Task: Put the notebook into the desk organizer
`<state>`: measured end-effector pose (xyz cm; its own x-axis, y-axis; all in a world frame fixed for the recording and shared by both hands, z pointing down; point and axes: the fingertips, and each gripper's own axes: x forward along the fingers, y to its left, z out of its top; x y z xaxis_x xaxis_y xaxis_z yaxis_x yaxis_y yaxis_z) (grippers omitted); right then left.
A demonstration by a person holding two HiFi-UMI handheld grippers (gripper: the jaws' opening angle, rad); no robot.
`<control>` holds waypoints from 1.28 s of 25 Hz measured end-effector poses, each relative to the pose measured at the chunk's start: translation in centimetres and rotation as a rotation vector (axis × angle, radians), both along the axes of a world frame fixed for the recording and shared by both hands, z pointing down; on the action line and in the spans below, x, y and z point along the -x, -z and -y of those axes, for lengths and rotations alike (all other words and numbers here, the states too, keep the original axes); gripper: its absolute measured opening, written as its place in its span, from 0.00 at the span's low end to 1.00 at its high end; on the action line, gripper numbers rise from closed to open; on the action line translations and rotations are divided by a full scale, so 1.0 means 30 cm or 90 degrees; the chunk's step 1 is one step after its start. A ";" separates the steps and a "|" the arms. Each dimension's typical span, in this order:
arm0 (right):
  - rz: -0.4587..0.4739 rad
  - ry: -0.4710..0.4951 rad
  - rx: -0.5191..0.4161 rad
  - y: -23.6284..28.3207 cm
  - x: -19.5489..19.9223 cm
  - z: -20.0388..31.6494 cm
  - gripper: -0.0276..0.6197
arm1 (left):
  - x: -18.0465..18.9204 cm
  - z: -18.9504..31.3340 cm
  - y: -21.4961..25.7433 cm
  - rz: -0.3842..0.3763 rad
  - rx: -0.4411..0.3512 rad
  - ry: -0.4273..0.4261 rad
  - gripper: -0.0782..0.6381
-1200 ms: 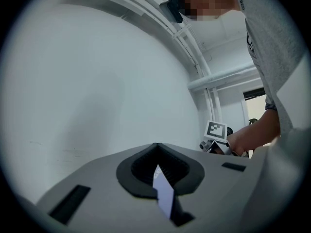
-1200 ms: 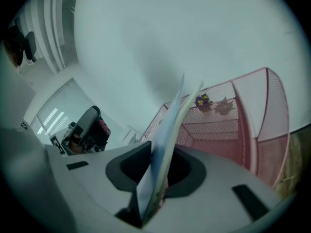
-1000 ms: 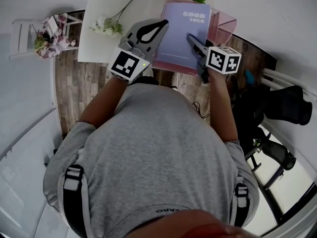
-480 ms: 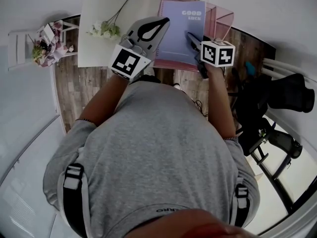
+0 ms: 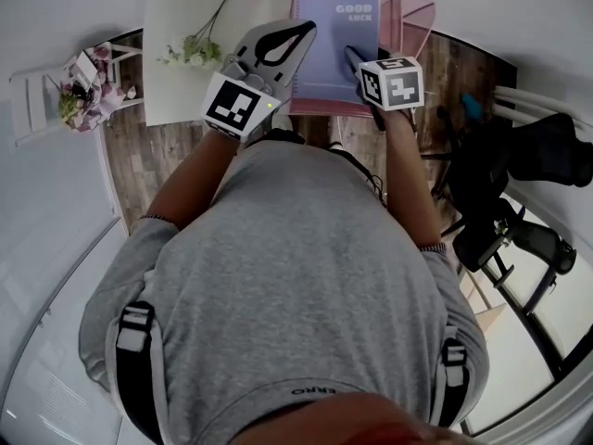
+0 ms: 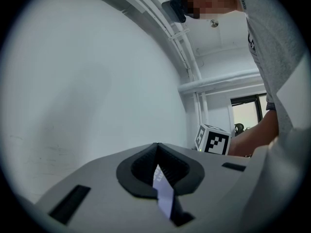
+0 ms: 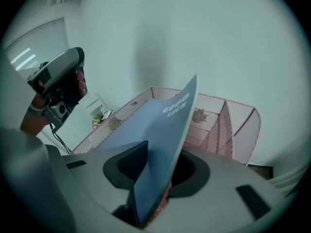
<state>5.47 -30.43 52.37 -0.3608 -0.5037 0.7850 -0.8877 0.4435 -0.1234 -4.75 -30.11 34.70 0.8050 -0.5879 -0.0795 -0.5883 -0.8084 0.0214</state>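
The lavender notebook (image 5: 334, 49) with "GOOD LUCK" on its cover stands tilted over the pink mesh desk organizer (image 5: 414, 21) at the table's far edge. My left gripper (image 5: 298, 33) is at the notebook's left edge, shut, with a thin lavender sliver of the notebook (image 6: 163, 186) pinched between its jaws (image 6: 158, 152). My right gripper (image 5: 357, 58) straddles the lower right corner. In the right gripper view the notebook (image 7: 165, 125) leans on the left jaw, and a slit shows beside the right jaw. Its jaws (image 7: 163, 152) have just been opening, with the notebook still between them. The organizer's compartments (image 7: 228, 125) lie just beyond.
A white table (image 5: 185, 91) bears a flower sprig (image 5: 196, 49). A small white stand with flowers (image 5: 83, 77) is at the left. Black chair parts and gear (image 5: 537, 146) crowd the right, over wooden floor (image 5: 139, 156).
The right gripper has rolled and shifted a little left along the notebook's lower right part. The notebook sits slightly farther over the organizer. The left gripper keeps its place.
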 end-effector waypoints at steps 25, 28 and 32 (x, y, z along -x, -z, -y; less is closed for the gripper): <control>-0.194 -0.026 -0.073 -0.020 -0.049 0.013 0.52 | -0.030 -0.007 -0.001 0.005 -0.003 -0.041 0.13; -0.209 -0.024 -0.071 -0.030 -0.060 0.014 0.57 | -0.027 -0.001 -0.005 -0.002 0.002 -0.038 0.13; -0.205 -0.022 -0.073 -0.028 -0.059 0.012 0.57 | -0.025 -0.005 -0.012 -0.002 0.004 -0.036 0.13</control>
<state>7.24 -30.79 53.21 -0.0850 -0.6026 0.7935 -0.8877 0.4075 0.2143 -4.00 -29.97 35.05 0.8364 -0.5424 -0.0793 -0.5420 -0.8399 0.0281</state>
